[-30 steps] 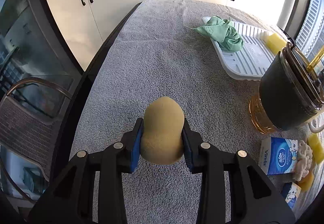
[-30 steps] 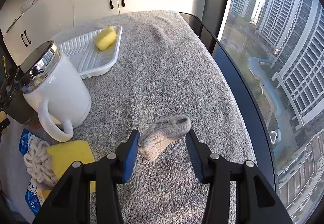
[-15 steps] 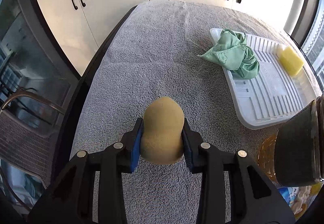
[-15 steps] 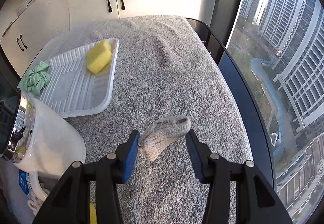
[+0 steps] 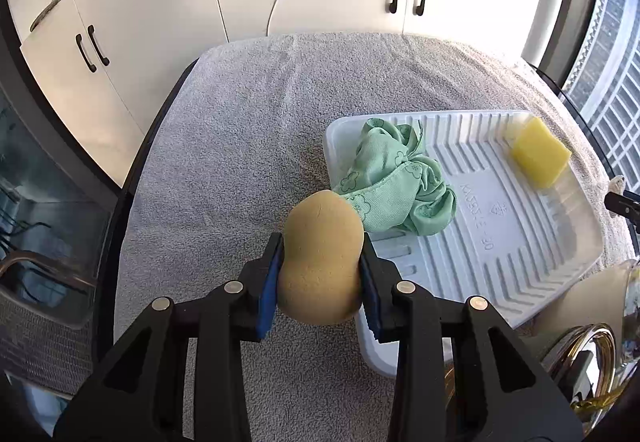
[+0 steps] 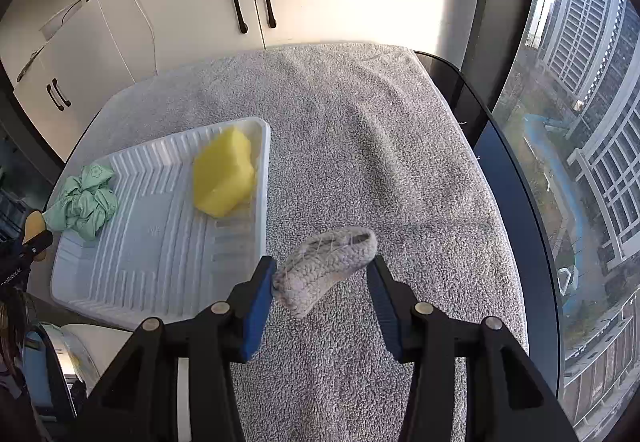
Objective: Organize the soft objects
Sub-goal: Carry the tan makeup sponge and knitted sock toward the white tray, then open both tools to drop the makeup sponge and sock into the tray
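Observation:
My left gripper (image 5: 320, 278) is shut on a tan egg-shaped sponge (image 5: 322, 254), held above the left near corner of the white ridged tray (image 5: 532, 274). The tray holds a crumpled green cloth (image 5: 396, 186) and a yellow sponge (image 5: 540, 154). My right gripper (image 6: 322, 284) is shut on a grey knitted piece (image 6: 326, 262), held above the grey towel just right of the tray (image 6: 160, 262). The green cloth (image 6: 84, 202) and yellow sponge (image 6: 224, 178) also show in the right wrist view. The left gripper's sponge tip (image 6: 34, 222) shows at that view's left edge.
A grey towel (image 5: 248, 130) covers the table. A glass jar (image 5: 592, 370) stands at the near right in the left wrist view. A white kettle (image 6: 52, 362) stands near left in the right wrist view. White cabinets (image 6: 248, 2) stand behind. The table's right edge (image 6: 516, 178) borders a window.
Both grippers have moved forward toward the tray, each keeping its hold. The tray now lies right by both grippers, and the jar and kettle have slid to the frame edges.

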